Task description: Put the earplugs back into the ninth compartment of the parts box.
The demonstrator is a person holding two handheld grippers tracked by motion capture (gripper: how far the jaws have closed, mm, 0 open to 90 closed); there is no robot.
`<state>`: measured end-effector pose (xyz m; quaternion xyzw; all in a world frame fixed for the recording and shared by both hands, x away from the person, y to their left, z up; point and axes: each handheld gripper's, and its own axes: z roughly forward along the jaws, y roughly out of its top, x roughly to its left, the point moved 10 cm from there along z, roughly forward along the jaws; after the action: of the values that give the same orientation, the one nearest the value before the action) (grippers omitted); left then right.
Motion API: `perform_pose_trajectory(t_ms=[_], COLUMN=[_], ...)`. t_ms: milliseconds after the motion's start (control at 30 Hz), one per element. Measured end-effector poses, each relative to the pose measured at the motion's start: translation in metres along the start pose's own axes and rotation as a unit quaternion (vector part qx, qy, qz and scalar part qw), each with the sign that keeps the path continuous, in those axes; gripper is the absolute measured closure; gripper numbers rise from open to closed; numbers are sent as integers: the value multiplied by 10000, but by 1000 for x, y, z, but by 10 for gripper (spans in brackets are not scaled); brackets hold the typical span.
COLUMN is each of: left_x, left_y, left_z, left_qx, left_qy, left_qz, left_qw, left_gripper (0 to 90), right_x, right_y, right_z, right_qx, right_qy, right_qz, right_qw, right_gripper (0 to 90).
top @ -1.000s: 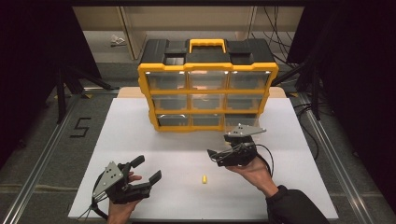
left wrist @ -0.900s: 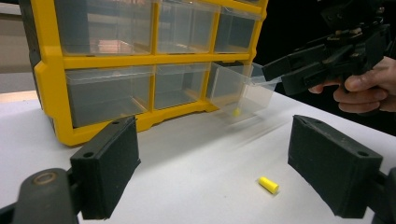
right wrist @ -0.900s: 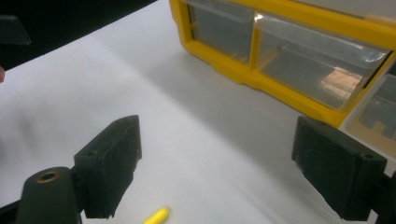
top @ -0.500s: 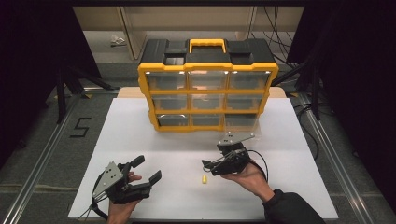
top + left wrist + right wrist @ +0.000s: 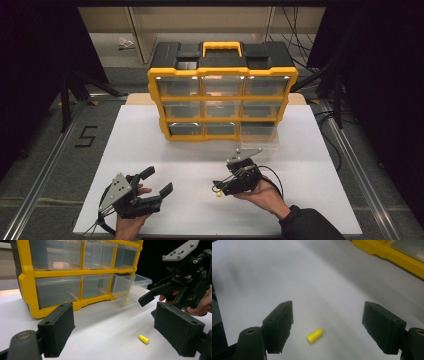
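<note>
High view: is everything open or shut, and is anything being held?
Organizer: upright on table, yellow frame.
Bottom-right drawer: pulled out, another yellow piece inside.
Other drawers: shut.
Yellow plug: lying loose on table, not gripped.
Right gripper: open, just been closing, plug between fingers.
Left gripper: open, empty.

White table [image 5: 150, 145]: organizer [image 5: 222, 92], yellow plug [image 5: 218, 192]

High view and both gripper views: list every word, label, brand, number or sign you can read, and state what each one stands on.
"5": one dark numeral marked on the grey floor, left of the white table.
The yellow drawer organiser, its clear drawers and black top: no label or brand can be made out.
The grippers and the small yellow piece: no writing visible.
</note>
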<state>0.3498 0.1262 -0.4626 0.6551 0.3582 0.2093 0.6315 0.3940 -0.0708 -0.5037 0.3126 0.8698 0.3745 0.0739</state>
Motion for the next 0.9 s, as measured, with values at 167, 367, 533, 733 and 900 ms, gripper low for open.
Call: perform_pose_trajectory(t_ms=[167, 367, 533, 733, 900], left_x=[0, 0, 0, 0, 0], left_y=[0, 0, 0, 0, 0], left_z=[0, 0, 0, 0, 1], left_qx=[1, 2, 7, 8, 10], left_qy=[-6, -5, -4, -3, -2], left_qz=[-1, -2, 0, 0, -1], left_qw=[10000, 10000, 10000, 10000, 10000], left_gripper=[158, 158, 158, 158, 159], right_x=[2, 7, 7, 11, 11], right_y=[-6, -13, -20, -27, -32], right_z=[5, 11, 17, 24, 28], right_qx=[160, 386, 550, 728, 832], right_qy=[24, 82, 98, 114, 104], right_qz=[-85, -149, -260, -390, -446], right_qw=[9998, 9991, 9981, 9965, 9955], right_gripper=[297, 338, 376, 413, 441])
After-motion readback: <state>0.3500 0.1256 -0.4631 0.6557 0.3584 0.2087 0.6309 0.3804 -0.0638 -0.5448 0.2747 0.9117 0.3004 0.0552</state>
